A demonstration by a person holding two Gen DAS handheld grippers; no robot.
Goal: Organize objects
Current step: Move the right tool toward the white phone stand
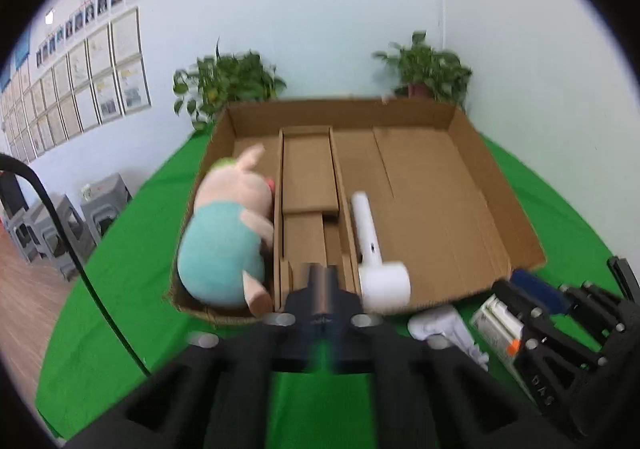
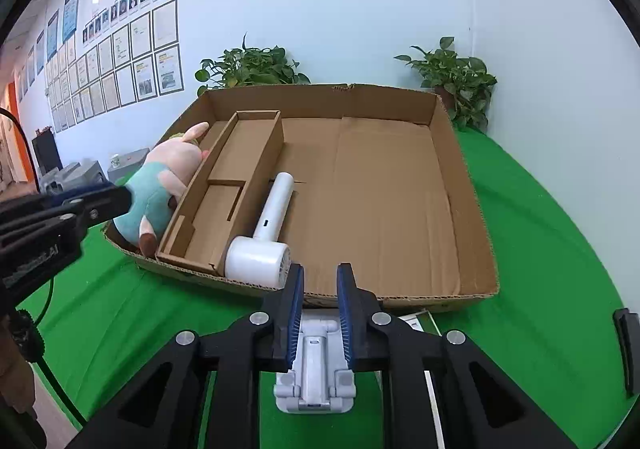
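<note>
- We note a wide, shallow tray of brown corrugated cardboard [image 2: 448, 185] lying flat on a bright green cloth-covered table [image 2: 552, 249]; its walls are low and its floor creased in long panels.
- Inside it, toward the left, sits a narrow open-topped cardboard insert box [image 2: 240, 177], long and rectangular, with a stepped folded floor.
- Between that insert and the tray's left wall lies a soft plush pig toy [image 1: 228, 233], pink and fuzzy with a pale teal body, on its side with its snout toward the far end.
- Just right of the insert lies a smooth white plastic handheld fan [image 2: 264, 237]: cylindrical handle pointing far, drum-shaped head at the tray's near wall.
- The right gripper [image 2: 320, 313] shows black angular arms with ribbed blue pads; we see them clamped on a light grey plastic folding stand [image 2: 316, 369], hinged and blocky, held over the cloth in front of the tray's near wall.
- The left gripper [image 1: 324, 281] is blurred; its dark fingers appear pressed together with nothing between them, over the tray's near edge by the insert.
- In the left view, near right on the cloth, we note a crumpled white item [image 1: 444, 325] and a flat white packet with an orange mark [image 1: 496, 325], partly hidden by the other tool.
- Two leafy potted green plants [image 2: 456, 73] stand beyond the tray against a pale wall.
</note>
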